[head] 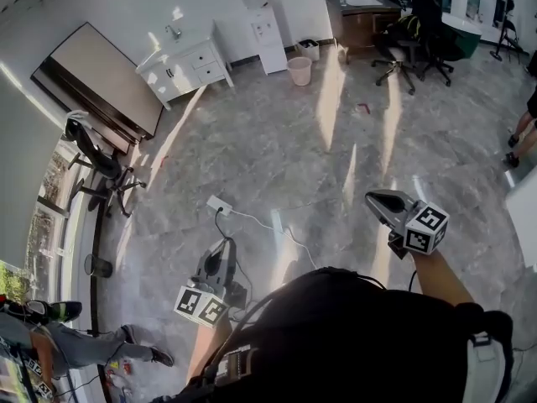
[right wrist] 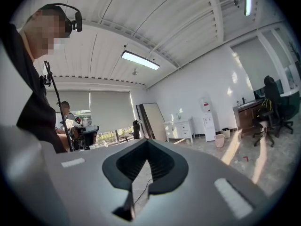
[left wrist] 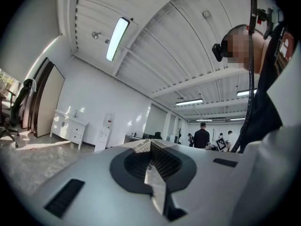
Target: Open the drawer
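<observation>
Drawer fronts on far cabinet barely discernible; left tool and right tool closed.

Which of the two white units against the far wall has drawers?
The low white cabinet with a tap on top, left of the tall white water dispenser; its front shows stacked drawers.

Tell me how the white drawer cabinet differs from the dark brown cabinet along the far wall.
The white cabinet is pale, with dark knobs on its drawers; the brown cabinet is dark wood. The white cabinet stands left of the water dispenser, by a large panel; the brown cabinet stands right of it, by black office chairs. Both sit at the far wall, each with a tap on top.
</observation>
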A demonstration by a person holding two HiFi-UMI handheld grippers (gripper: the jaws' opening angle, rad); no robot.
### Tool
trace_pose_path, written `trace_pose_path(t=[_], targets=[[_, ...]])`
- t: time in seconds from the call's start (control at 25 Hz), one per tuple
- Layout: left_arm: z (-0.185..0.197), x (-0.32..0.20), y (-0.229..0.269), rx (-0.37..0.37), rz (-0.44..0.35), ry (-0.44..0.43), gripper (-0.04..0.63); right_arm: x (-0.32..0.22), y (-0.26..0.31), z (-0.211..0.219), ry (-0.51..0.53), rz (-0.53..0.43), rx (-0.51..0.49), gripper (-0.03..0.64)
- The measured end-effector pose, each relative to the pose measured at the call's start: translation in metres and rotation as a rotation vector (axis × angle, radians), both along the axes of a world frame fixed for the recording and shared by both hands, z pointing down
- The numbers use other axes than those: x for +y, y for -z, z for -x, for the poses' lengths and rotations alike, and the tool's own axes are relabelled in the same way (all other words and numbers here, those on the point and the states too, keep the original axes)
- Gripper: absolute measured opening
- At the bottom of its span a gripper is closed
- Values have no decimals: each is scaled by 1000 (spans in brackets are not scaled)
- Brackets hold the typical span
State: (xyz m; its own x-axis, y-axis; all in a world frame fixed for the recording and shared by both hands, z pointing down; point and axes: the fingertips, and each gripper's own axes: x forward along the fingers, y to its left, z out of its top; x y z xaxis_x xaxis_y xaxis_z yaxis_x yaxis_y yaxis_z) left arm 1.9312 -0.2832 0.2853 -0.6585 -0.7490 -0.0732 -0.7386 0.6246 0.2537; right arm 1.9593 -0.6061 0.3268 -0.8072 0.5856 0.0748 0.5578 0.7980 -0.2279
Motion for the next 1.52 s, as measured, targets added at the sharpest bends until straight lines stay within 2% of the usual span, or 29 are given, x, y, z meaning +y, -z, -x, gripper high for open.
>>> trace_pose_path(t=[0.24, 0.44, 0.56, 0.68, 0.96, 1.24, 1.52], targets=[[39, 34, -16, 14, -33, 11, -11, 38, -1, 40, 30, -39, -7, -2], [98, 81, -12, 8, -75, 3, -11, 78, 12, 95, -9, -69, -23, -2], [137, 126, 4, -42, -85, 4, -11, 123, 33, 132, 1, -86, -52, -2], [174, 167, 12, -54, -96, 12, -11, 163, 51, 169, 11, -79, -72, -2], [241, 230, -1, -53, -86, 13, -11, 229, 43, 240, 20, -130, -39, -2], [284, 267, -6, -30, -88, 62, -11, 257, 45, 299, 50, -133, -24, -2], [316, 269, -7, -36, -47, 126, -11, 255, 37, 360, 104, -91, -25, -2]])
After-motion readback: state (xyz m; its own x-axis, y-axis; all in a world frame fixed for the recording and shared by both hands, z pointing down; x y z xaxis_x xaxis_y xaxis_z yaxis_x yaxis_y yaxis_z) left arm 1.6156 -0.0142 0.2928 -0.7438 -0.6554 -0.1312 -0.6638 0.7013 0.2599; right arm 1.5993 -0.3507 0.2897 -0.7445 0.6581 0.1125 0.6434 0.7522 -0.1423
